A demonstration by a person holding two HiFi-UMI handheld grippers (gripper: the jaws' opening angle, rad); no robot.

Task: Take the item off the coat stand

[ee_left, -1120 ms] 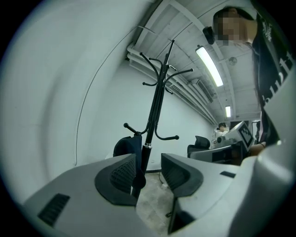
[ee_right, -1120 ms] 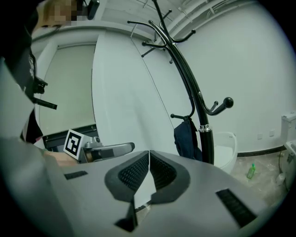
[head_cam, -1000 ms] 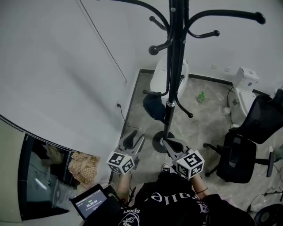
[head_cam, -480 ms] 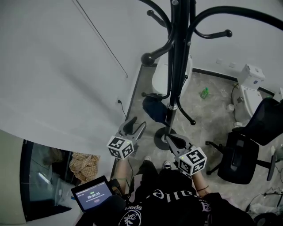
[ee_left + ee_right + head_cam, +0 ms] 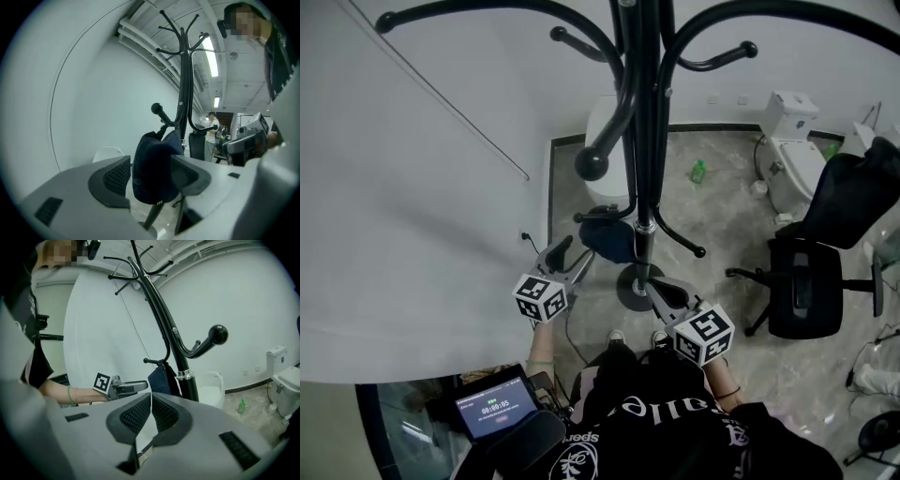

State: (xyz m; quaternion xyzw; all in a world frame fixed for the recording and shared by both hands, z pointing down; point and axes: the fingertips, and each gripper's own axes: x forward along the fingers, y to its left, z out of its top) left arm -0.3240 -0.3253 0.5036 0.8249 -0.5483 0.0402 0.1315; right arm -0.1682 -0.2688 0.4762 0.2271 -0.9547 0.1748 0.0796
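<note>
A black coat stand (image 5: 641, 141) rises in front of me. A dark navy cloth item (image 5: 605, 239) hangs from one of its low hooks. My left gripper (image 5: 565, 255) points at it from the left, close to it. In the left gripper view the navy item (image 5: 157, 168) shows between the fingers (image 5: 112, 178), which are opening; the pads do not press on it. My right gripper (image 5: 661, 292) is lower, near the stand's base, and shut with nothing in it. The right gripper view shows the shut right gripper (image 5: 151, 401), the navy item (image 5: 159, 378) and the left gripper (image 5: 126, 387) beside it.
A white wall panel (image 5: 422, 187) runs close on the left. A white bin (image 5: 605, 117) stands behind the coat stand. A green bottle (image 5: 699, 171) lies on the floor. A black office chair (image 5: 806, 281) stands at the right. A tablet (image 5: 495, 414) is at the lower left.
The left gripper's jaws have spread wider and it has come closer to the navy item. The head view has shifted, so the stand looms larger overhead. The right gripper stays shut.
</note>
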